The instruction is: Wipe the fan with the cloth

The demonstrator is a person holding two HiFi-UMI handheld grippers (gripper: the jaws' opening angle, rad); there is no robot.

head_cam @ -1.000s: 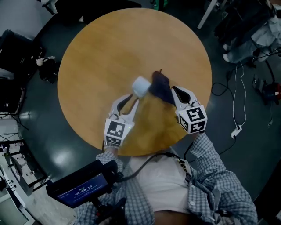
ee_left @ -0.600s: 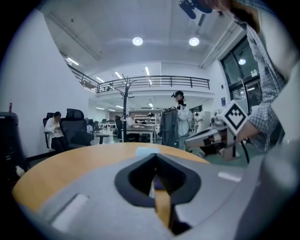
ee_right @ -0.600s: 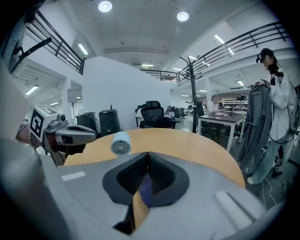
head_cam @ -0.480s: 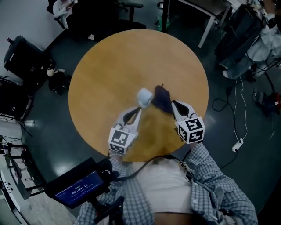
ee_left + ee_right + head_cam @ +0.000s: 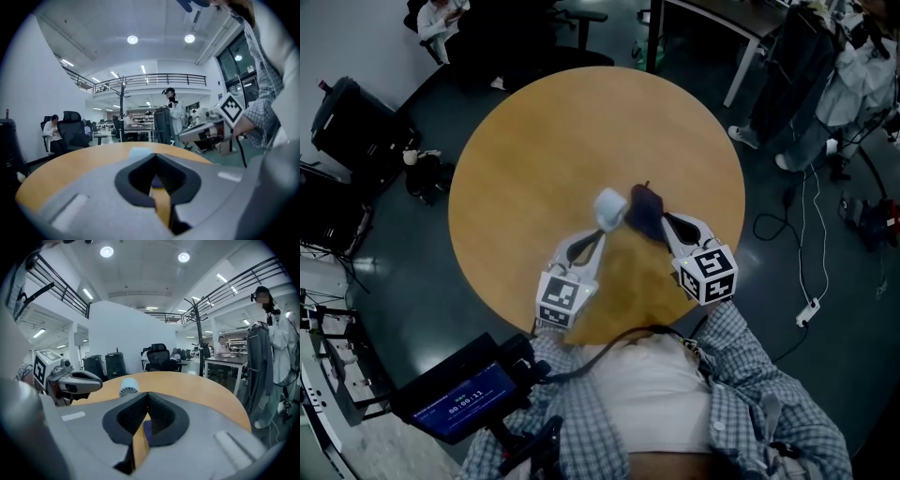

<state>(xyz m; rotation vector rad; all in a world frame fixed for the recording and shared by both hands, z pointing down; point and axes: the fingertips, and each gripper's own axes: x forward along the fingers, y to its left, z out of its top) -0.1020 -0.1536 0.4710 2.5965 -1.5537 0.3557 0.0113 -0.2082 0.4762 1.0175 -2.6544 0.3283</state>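
A small white fan [image 5: 607, 208] stands near the middle of the round wooden table [image 5: 534, 141]. A dark blue cloth [image 5: 642, 208] lies bunched just to its right. My left gripper [image 5: 601, 234] is shut with nothing in it, its tips just short of the fan. My right gripper [image 5: 661, 225] is also shut, its tips at the cloth's near edge; no cloth shows between its pads. The right gripper view has the fan [image 5: 128, 386] ahead to the left, next to the left gripper [image 5: 75, 379]. In the left gripper view only the fan's top [image 5: 140, 151] shows above the shut jaws.
A hand-held screen device [image 5: 459, 398] hangs at my waist. Round the table stand office chairs [image 5: 572, 28], a desk [image 5: 741, 19], black cases [image 5: 342, 117] and floor cables [image 5: 811, 234]. A person [image 5: 274, 348] stands at the right.
The left gripper's jaws have closed from open. Both grippers have lifted slightly over the table's near part. Fan and cloth have stayed put.
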